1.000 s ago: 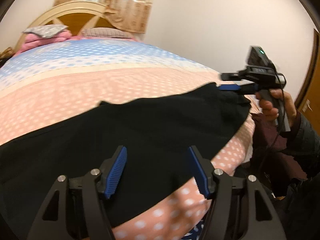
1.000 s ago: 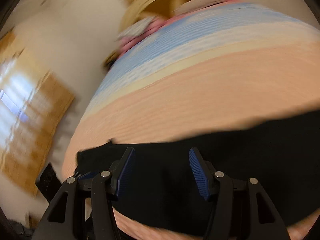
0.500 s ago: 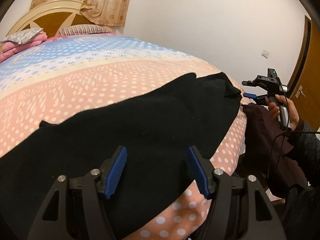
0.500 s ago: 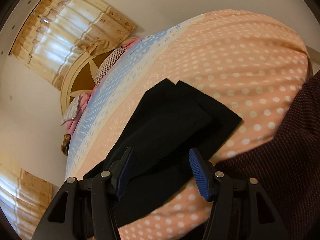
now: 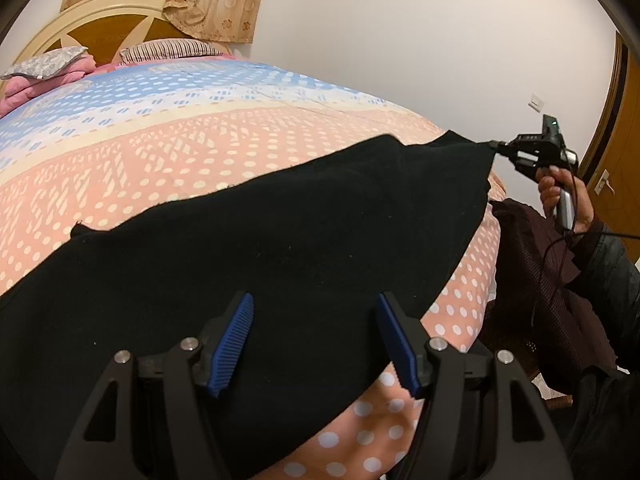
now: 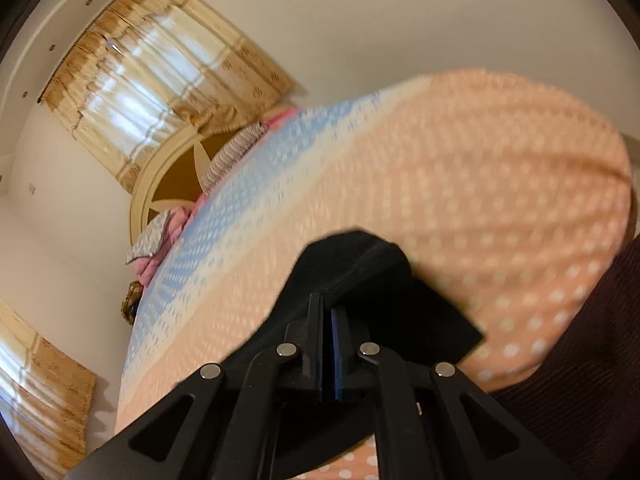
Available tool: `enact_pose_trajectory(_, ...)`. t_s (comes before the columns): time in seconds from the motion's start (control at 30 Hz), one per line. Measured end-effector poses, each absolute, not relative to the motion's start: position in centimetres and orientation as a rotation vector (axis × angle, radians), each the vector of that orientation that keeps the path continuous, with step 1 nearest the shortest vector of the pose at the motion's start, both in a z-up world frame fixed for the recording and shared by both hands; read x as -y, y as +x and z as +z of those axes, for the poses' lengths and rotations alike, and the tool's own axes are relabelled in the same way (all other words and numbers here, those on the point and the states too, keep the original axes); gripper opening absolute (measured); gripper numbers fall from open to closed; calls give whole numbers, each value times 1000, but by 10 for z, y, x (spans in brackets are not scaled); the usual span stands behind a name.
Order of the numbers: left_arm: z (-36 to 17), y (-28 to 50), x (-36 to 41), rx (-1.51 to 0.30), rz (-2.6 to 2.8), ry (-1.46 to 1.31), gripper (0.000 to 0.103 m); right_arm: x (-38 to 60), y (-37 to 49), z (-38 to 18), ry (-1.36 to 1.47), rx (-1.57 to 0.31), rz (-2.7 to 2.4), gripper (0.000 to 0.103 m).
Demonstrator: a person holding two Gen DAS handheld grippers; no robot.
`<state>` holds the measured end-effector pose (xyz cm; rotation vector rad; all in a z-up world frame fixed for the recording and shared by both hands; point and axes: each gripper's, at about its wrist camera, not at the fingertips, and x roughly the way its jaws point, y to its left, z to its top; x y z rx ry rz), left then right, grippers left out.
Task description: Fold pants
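the black pants [image 5: 280, 240] are spread flat on the dotted bedspread [image 5: 140, 152], near its near edge, with the long axis running from near left to far right. the far right corner is pinched by the right gripper [image 6: 326, 312], whose jaws are pressed together on the fabric. the left gripper [image 5: 316, 340] is held over the pants with its jaws apart, nothing clamped.

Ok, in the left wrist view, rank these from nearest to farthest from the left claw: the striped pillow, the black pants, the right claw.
1. black pants: directly beneath and ahead of the open left claw.
2. right claw: far right, shut on the pants' far corner.
3. striped pillow: top left, at the headboard end of the bed.
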<state>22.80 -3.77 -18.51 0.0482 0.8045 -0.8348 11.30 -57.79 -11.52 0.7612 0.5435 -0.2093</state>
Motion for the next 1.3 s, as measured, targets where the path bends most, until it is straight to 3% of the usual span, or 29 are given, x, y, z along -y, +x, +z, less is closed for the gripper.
enact_pose_trajectory(0.57,-188,226,34,-817,-839,51,67,586,94,-178,764,-683,-329,3)
enact_pose_trajectory(0.63,-188,226,34,-818,-839,50,67,581,96,-172,706,-706,-338,12)
enact_pose_trajectory(0.7,-189,227,35,-819,-839,48,67,579,94,-161,647,-705,-377,46)
enact_pose_trajectory(0.73,-189,227,35,-819,-839,46,67,581,91,-155,638,-693,-389,48)
enact_pose_trajectory(0.87,-187,226,38,-821,-847,36,74,593,91,-129,613,-639,-385,48)
enact_pose_trajectory(1.3,-186,226,41,-817,-827,64,74,568,177,-104,450,-647,-213,48)
